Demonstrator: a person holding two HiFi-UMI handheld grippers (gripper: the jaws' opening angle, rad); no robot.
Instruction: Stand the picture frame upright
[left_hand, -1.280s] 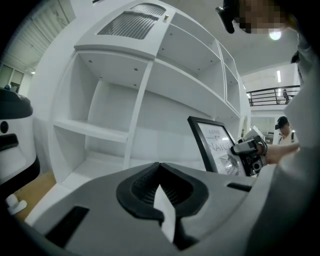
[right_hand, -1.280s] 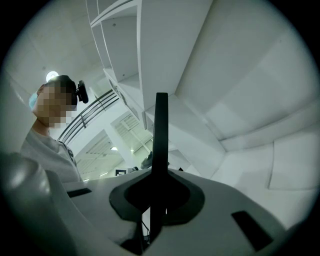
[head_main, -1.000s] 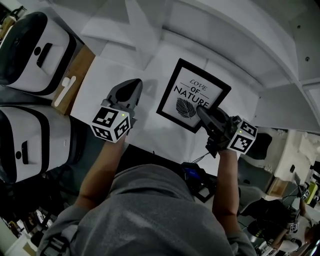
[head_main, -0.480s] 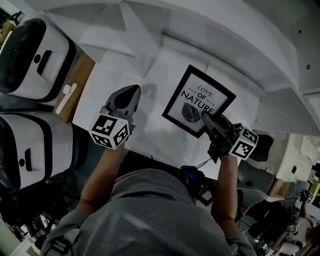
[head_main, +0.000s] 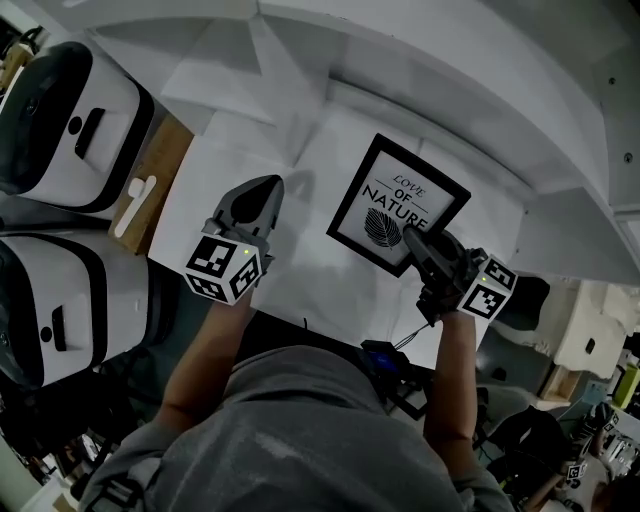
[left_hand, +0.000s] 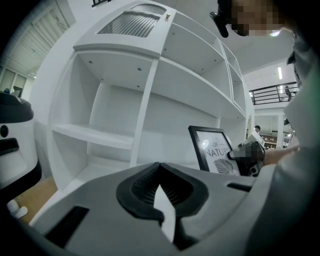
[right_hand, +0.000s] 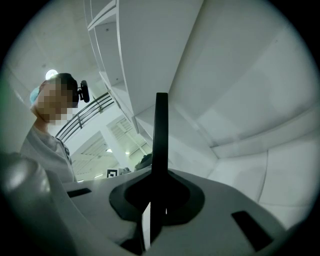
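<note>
Above the white surface (head_main: 300, 275), the right gripper (head_main: 410, 234) is clamping the black rectangular picture frame (head_main: 398, 203) by its near edge; it should be tilting slowly until balanced, while the left gripper (head_main: 262, 188) is hovering closed, empty.

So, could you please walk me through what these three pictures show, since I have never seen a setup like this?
There is no robot here: a person holds a hand-held two-jaw gripper in each hand. The head view looks down from a camera on the person's head. The other two views come from cameras riding on the grippers, each looking along its own jaws. The left gripper is shut and empty, above the white surface. The right gripper is shut on an edge of the picture frame, a black frame reading "Love of Nature". The left gripper view shows it held roughly upright in front of the white shelves. Two white appliances sit at the left.
</note>
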